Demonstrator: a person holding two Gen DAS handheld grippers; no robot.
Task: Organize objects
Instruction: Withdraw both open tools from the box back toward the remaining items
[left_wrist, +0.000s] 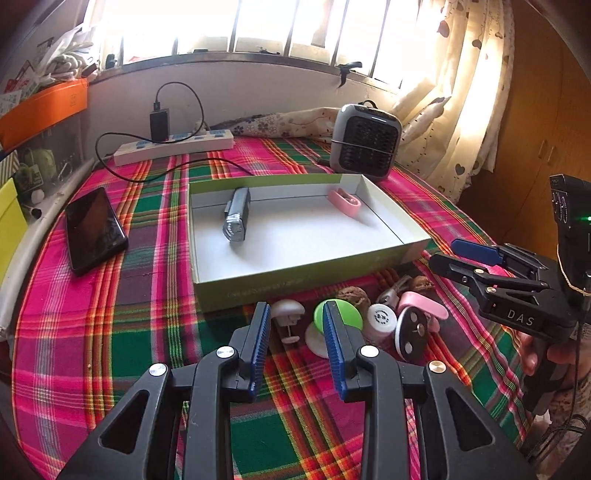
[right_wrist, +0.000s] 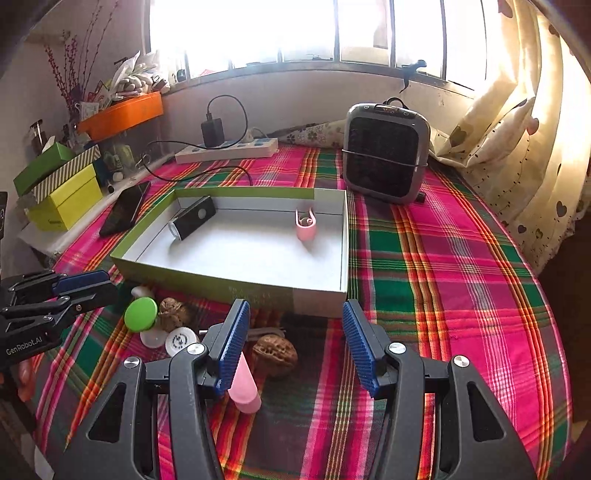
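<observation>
A shallow green-sided box (left_wrist: 258, 284) (right_wrist: 207, 277) stands on the plaid tablecloth. It holds a grey flashlight (left_wrist: 236, 218) (right_wrist: 192, 221) and a pink clip (left_wrist: 345, 201) (right_wrist: 306, 225). Small objects lie in front of the box: a green disc (left_wrist: 349, 314) (right_wrist: 140, 314), a white hook (left_wrist: 288, 312), a white cap (left_wrist: 382, 319) (right_wrist: 181, 341), walnuts (right_wrist: 275, 354) (left_wrist: 352, 295), a second pink clip (left_wrist: 424, 308) (right_wrist: 243, 384). My left gripper (left_wrist: 297, 332) is open and empty just before the pile. My right gripper (right_wrist: 295, 339) is open and empty, straddling a walnut.
A black phone (left_wrist: 94, 229) lies left of the box. A power strip (left_wrist: 173, 146) with charger and cable lies behind it, and a grey heater (left_wrist: 364, 142) (right_wrist: 386, 151) at the back right. Boxes (right_wrist: 59, 192) are stacked at the left; curtains hang at the right.
</observation>
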